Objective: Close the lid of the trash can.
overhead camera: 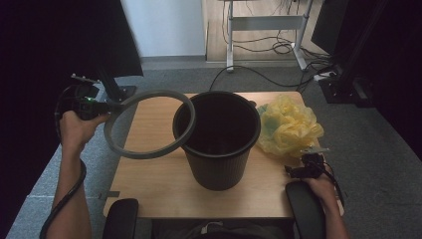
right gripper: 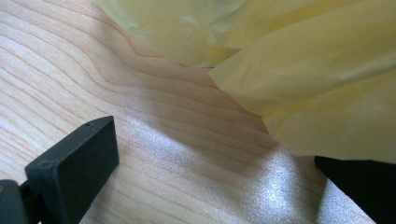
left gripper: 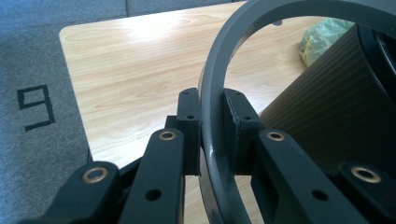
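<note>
1. High view, left side: left gripper (overhead camera: 107,106) sits off the left edge of the wooden table (overhead camera: 149,174), gripped by the person's left hand (overhead camera: 74,127). Its jaws clamp the left part of a grey ring (overhead camera: 144,153), a thin, flat hoop of plain dull grey. The ring hangs tilted above the table's left half, and its right arc crosses in front of the left rim of the black bin (overhead camera: 217,144).

2. High view, centre and right: the bin stands upright in the middle of the table, dark, round and finely ribbed on its outer wall, open at the top. A crumpled yellow bag (overhead camera: 291,127) lies just right of the bin, toward the far right of the table. The right gripper (overhead camera: 293,172) rests near the table's near right corner, just short of the bag.

3. Left gripper view: both black pads (left gripper: 189,121) press flat on the ring's band (left gripper: 212,121) from either side, nearly closed with only the band's thickness between them. The ring curves up and to the right, smooth and matte. The bin's ribbed wall (left gripper: 327,112) rises close on the right, and the light wood lies beneath.

4. Right gripper view: the jaws stand wide apart just above the tabletop (right gripper: 140,107), gripping nothing. The yellow bag's thin, translucent folds (right gripper: 317,84) lie just ahead, one fold reaching over the right jaw.
</note>
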{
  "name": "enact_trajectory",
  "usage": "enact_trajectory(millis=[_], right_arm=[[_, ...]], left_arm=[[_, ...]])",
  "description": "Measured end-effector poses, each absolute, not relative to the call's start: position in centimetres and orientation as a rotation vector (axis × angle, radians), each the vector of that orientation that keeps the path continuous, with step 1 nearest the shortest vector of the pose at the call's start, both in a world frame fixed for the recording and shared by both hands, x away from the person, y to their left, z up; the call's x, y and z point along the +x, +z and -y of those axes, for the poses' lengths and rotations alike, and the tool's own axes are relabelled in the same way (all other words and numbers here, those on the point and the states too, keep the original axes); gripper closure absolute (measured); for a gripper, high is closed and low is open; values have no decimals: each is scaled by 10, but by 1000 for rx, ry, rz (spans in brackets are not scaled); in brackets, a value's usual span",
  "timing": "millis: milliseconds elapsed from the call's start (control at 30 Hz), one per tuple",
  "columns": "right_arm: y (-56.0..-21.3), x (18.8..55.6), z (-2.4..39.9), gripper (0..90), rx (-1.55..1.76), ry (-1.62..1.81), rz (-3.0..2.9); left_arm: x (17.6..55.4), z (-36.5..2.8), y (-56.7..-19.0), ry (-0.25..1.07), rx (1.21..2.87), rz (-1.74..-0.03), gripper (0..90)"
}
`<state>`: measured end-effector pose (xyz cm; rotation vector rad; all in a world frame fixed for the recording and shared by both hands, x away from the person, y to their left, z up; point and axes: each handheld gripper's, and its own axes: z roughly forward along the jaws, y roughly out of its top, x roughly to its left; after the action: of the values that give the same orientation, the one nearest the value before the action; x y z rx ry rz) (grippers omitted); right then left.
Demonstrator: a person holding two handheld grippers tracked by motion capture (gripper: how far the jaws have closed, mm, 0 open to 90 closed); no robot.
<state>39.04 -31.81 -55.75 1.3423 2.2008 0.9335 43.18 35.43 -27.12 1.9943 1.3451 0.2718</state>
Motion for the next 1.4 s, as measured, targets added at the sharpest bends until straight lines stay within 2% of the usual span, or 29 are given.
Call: enact_trajectory(millis=[667,1400], right_arm=[[-558,390,318,0,1343,934,-2198],[-558,390,318,0,1343,933,-2200]], left_arm=[[442,-315,-271,266,2035,-1266,779],[460,-255,-271,238,2078,-1171,778]])
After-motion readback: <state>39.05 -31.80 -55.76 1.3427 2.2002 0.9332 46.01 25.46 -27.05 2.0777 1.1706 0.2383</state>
